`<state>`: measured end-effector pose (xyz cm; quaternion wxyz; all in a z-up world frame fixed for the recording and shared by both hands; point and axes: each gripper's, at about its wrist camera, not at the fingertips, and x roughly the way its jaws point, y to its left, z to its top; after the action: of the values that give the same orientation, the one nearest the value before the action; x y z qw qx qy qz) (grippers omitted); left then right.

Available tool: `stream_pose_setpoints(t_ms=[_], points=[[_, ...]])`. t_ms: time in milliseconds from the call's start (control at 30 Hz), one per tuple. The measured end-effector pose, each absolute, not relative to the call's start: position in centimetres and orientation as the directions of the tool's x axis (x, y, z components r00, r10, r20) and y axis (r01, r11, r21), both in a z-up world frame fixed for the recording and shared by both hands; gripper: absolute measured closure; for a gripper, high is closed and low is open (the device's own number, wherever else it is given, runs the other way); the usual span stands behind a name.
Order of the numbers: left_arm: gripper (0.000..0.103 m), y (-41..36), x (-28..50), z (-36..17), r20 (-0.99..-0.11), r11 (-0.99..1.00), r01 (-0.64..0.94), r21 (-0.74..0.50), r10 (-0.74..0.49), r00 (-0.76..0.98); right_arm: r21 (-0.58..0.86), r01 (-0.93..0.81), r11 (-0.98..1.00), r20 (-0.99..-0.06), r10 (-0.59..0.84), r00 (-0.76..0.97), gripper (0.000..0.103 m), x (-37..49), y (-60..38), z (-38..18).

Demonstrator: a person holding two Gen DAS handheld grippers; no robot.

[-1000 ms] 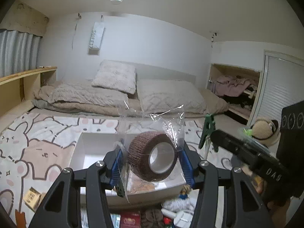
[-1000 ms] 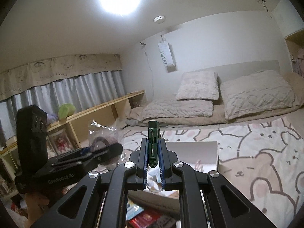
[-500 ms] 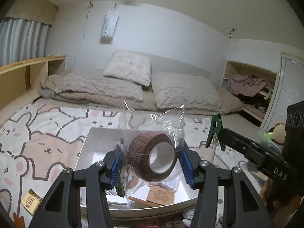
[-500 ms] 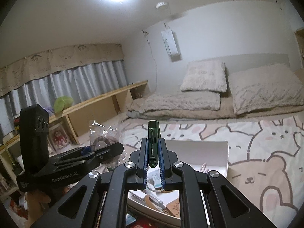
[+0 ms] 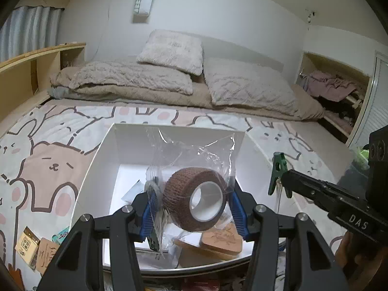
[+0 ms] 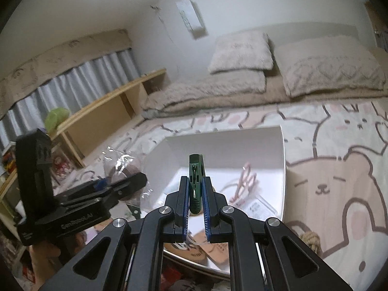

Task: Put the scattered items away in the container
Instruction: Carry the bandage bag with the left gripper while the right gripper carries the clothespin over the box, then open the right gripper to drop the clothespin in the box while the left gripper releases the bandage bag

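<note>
left gripper (image 5: 192,206): pinching brown woven bandage roll (image 5: 195,205) in crinkly clear bag
right gripper (image 6: 196,194): clamped on green plastic clip (image 6: 196,181)
box (image 5: 106,160): white, rectangular, smooth

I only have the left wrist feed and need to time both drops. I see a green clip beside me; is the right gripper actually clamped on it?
Observer: Yes, the right gripper is shut on the green clip, its blue fingers pressing both sides.
Operator: Is the clip over the container?
Observer: It sits in front of the white box interior, tip up.
Operator: Anything under it?
Observer: A pink looped item lies in the box beyond the clip.
</note>
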<state>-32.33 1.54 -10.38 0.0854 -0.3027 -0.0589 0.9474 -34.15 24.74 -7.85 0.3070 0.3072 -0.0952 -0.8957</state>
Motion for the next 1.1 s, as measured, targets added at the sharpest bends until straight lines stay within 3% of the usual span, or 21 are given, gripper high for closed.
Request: stream_pose_setpoints(t_ms=[367, 1100], points=[[0.050, 0.7, -33.7, -12.2, -0.631, -0.990, -0.081, -0.119, 0.138, -0.764, 0.301, 0.456, -0.837, -0.624, -0.535, -0.569, 0.092, -35.0, 23.3, -10.6], [0.050, -0.6, -35.0, -13.9, -0.699, -0.996, -0.044, -0.077, 0.085, -0.710, 0.164, 0.477, -0.863, -0.702, -0.442, -0.558, 0.092, -34.2, 22.5, -10.0]])
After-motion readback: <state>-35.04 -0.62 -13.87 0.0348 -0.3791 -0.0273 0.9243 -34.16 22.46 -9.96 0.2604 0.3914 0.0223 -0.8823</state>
